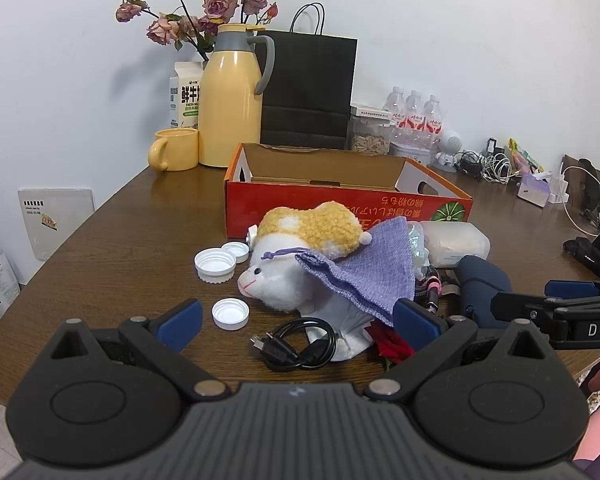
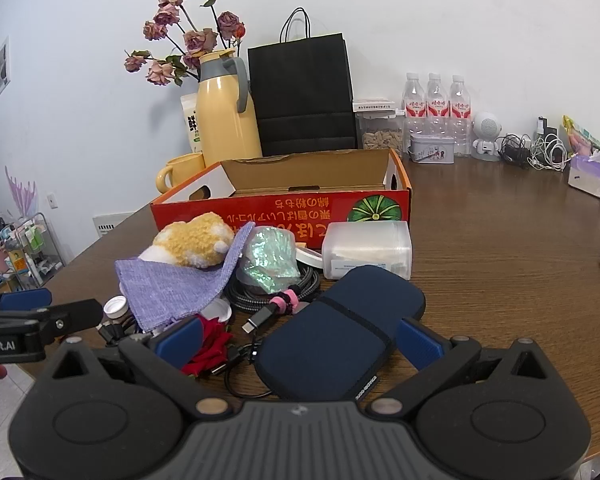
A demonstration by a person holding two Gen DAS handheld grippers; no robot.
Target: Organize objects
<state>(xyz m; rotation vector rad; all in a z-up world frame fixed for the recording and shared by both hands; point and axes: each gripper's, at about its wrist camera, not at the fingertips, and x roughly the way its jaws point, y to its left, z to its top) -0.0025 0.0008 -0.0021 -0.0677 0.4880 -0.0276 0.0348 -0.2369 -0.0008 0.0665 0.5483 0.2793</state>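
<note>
- A heap of loose things is seen on the near part of the wooden table (image 2: 500,272), just in front of an open red cardboard box (image 2: 284,208) that lies toward the far side.
- In the heap, a plush toy (image 1: 296,256) is draped with a purple knitted cloth (image 1: 364,268); three white bottle caps (image 1: 215,266) lie to its left, and a coiled black cable (image 1: 300,344) lies nearer.
- A dark blue pouch (image 2: 340,336) is found at the right of the heap, with a clear plastic container (image 2: 368,248) beyond it.
- The left claw (image 1: 298,322) is held wide open over the black cable and the cloth's near edge; nothing is gripped.
- The right claw (image 2: 298,340) is likewise spread wide, its blue pads set to either side of the dark blue pouch; whether they touch it cannot be told.
- A yellow thermos jug (image 1: 230,100), a yellow mug (image 1: 176,149) and a black paper bag (image 1: 308,92) stand behind the box.
</note>
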